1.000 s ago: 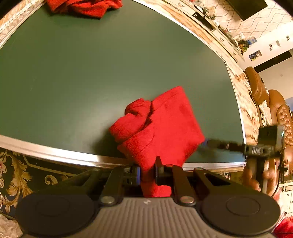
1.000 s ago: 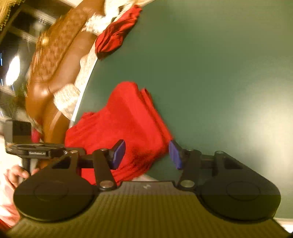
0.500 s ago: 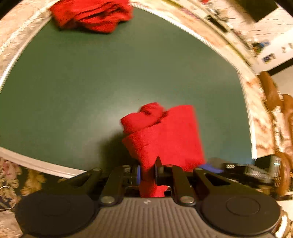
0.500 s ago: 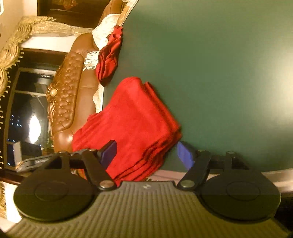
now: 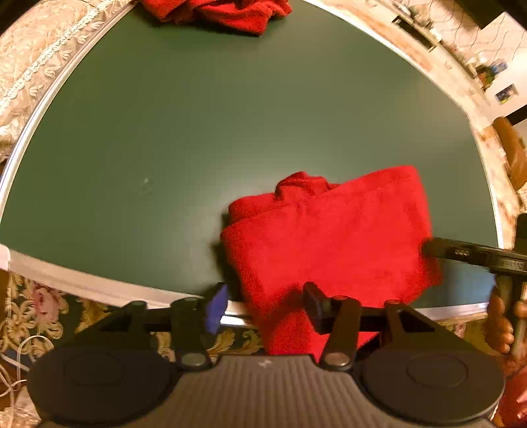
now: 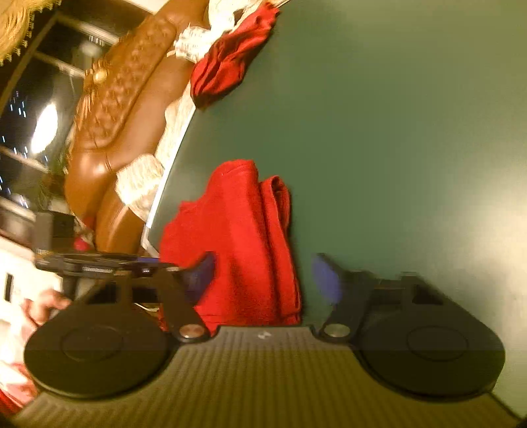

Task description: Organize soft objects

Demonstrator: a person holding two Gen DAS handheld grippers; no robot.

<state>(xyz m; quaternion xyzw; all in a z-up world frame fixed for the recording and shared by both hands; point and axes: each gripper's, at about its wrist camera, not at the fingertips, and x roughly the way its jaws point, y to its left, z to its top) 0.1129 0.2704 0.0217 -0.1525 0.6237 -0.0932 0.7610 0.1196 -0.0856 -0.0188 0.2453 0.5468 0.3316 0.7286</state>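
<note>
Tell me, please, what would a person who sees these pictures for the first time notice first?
The bright red folded towel draws the eye first: it lies at the near edge of the dark green table, one end hanging over the rim. The left gripper stands open at that end, its jaws having just opened. A second crumpled red cloth lies at the far edge.

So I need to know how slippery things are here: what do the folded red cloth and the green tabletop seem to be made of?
Folded red cloth: looks like a soft, napped fabric, perhaps fleece or terry; the surface is fuzzy and matte and the folds are rounded and thick. Green tabletop: a smooth, hard, matte sheet with only a soft sheen, edged by a pale metallic-looking rim; the exact material is unclear.
</note>
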